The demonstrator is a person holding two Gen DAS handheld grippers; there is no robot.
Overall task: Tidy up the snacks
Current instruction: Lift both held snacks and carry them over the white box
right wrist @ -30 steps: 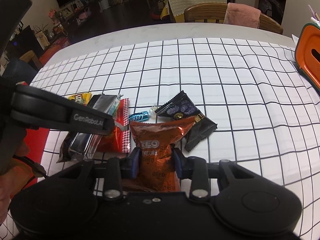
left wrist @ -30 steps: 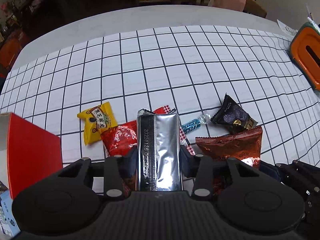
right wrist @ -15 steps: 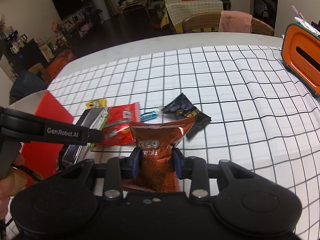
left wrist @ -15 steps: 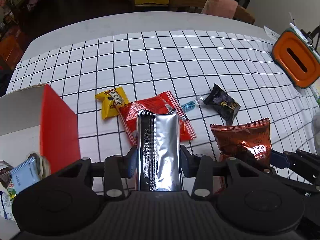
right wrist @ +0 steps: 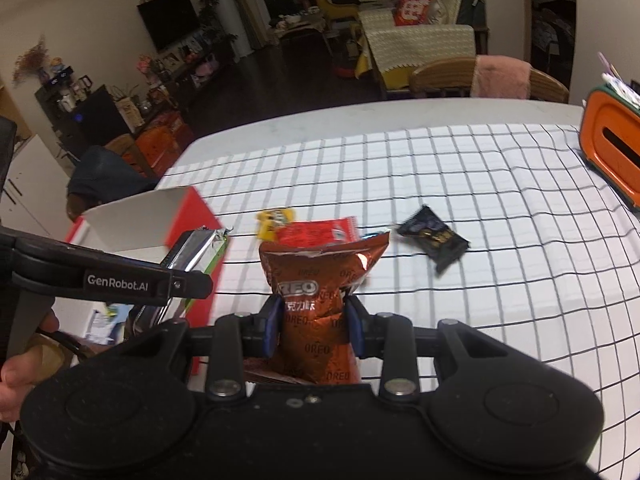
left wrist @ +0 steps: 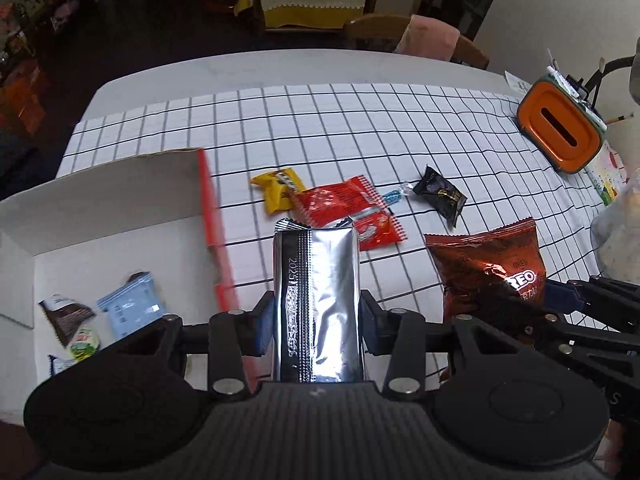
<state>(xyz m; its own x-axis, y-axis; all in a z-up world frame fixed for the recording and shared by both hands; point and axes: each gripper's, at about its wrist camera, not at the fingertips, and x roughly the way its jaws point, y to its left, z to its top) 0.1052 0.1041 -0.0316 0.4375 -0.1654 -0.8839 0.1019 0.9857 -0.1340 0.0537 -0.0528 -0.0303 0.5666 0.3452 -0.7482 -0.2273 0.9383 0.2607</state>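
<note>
1. Silver foil is what my left gripper is clamped on: a long shiny silver foil packet held upright above the near edge of the worktop, just right of the red-sided white cardboard box
2. My right gripper is squeezed tight on a crinkly copper-brown Oreo pouch, also clear of the worktop
3. I judge the foil packet slick; a quick swing could let it slide out short of the box
4. The box's red side wall stands between the packet and the inside, so a low carry would clip it
5. The two grippers sit close, and I could knock them together at the box
6. Left on the checked cloth: a yellow sachet, a red wrapper, a blue candy, a black sachet; an orange tissue holder sits well apart
</note>
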